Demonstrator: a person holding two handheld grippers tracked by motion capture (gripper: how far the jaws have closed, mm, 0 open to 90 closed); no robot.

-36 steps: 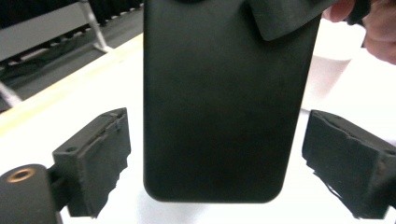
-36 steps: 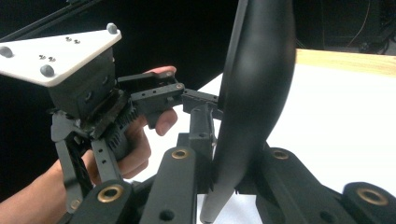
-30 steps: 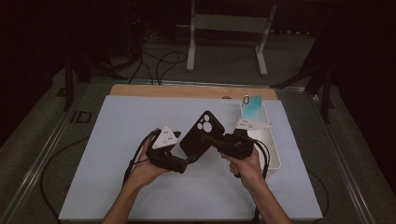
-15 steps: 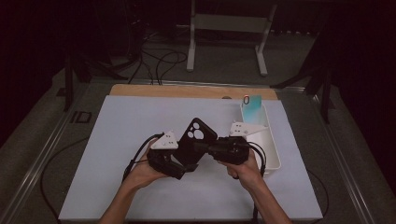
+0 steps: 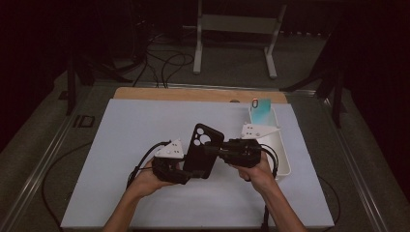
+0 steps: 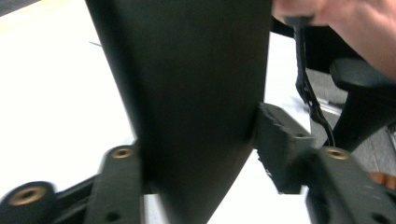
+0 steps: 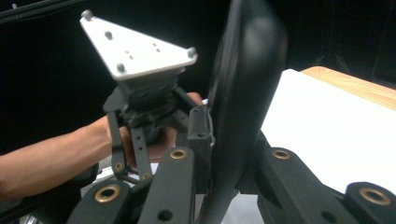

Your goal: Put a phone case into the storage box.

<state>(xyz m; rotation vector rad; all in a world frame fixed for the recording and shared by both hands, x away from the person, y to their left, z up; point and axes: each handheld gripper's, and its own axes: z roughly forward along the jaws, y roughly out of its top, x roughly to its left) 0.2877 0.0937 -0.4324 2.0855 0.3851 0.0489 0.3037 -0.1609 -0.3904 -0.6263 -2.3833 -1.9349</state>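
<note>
We see the white counter [image 5: 121, 145] spread wide left of our left claw [image 5: 186, 175]. The white bin [image 5: 283, 150] beside our right claw [image 5: 210, 149] holds a teal card [image 5: 261, 107]. Both claws grip the black phone case [image 5: 203, 150] between them, the left having just closed.

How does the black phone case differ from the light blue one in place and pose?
The black phone case is held above the mat between both grippers; the light blue phone case stands in the white tray, untouched. The black one shows its camera cutout. Both are phone cases.
</note>
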